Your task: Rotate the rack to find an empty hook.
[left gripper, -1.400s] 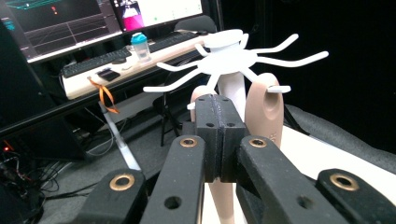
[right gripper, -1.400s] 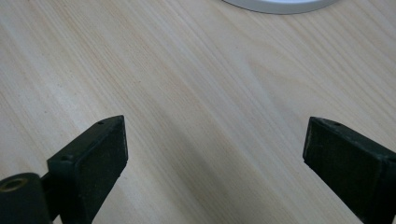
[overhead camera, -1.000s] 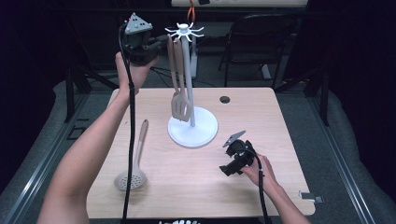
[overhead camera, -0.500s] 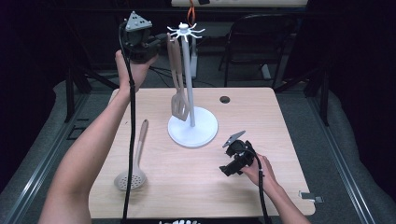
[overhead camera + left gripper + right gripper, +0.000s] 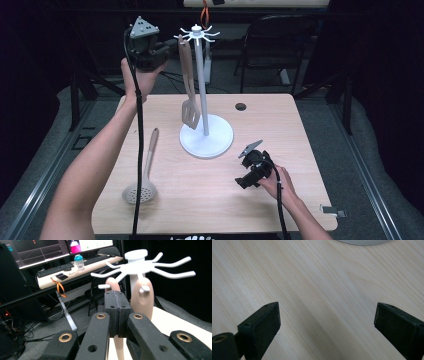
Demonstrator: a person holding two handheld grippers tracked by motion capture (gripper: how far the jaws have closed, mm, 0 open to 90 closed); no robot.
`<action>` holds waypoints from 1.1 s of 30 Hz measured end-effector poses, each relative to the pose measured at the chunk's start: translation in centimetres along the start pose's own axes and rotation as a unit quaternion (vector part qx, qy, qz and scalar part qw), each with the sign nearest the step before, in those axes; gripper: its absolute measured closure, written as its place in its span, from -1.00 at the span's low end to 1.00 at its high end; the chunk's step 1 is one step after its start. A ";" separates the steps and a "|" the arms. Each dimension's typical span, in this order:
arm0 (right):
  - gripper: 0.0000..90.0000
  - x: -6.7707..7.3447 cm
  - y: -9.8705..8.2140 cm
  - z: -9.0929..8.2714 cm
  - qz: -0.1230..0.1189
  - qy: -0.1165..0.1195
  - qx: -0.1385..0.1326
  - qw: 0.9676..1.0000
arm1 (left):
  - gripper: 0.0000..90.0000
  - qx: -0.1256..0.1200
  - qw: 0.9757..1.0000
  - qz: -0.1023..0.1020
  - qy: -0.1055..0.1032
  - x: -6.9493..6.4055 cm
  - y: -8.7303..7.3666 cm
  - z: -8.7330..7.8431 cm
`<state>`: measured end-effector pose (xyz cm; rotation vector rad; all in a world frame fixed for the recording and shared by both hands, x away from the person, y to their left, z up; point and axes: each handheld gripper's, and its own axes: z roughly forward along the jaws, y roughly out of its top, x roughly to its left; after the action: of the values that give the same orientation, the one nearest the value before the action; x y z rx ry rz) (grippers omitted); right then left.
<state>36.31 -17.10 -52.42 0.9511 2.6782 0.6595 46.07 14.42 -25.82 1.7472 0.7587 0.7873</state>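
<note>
Beside the top of the white utensil stand (image 5: 205, 135), the left hand-held gripper (image 5: 162, 50) is held up high, its jaws pressed together with nothing between them. Just past its tips in the left gripper view, the wooden slotted spatula (image 5: 188, 85) hangs by its handle hole from one of the stand's radiating hooks (image 5: 150, 266), blade down, close to the pole and above the round base. A second brownish handle end (image 5: 111, 285) shows behind a neighbouring hook there; what it belongs to I cannot tell. On the light wooden tabletop (image 5: 300, 130), a skimmer spoon (image 5: 142, 172) lies flat to the left of the base, well apart from it, its perforated bowl toward the near edge. The right hand-held gripper (image 5: 246, 172) rests low near the front right of the tabletop, jaws spread wide over bare wood. A small dark grommet hole (image 5: 240, 106) sits behind the stand. Beyond the tabletop stand a folding chair (image 5: 272, 45) and a desk with monitors (image 5: 62, 247) and keyboards.
</note>
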 end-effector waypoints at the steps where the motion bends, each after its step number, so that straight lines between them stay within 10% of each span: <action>1: -0.86 0.1 0.0 0.1 0.007 0.002 -0.009 1.000 | 1.00 0.000 1.000 0.002 -0.001 -0.1 -0.1 -0.2; 14: -0.86 0.1 0.2 0.0 -0.007 0.001 0.010 1.000 | 1.00 -0.020 0.999 0.019 -0.038 -2.0 0.0 -1.7; 33: -0.86 0.1 0.1 0.0 -0.004 0.003 0.004 1.000 | 1.00 -0.012 1.000 0.012 -0.014 -1.1 0.5 -0.2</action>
<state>36.28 -16.97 -52.42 0.9410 2.6898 0.6523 45.30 13.47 -25.43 1.7456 0.7085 0.7847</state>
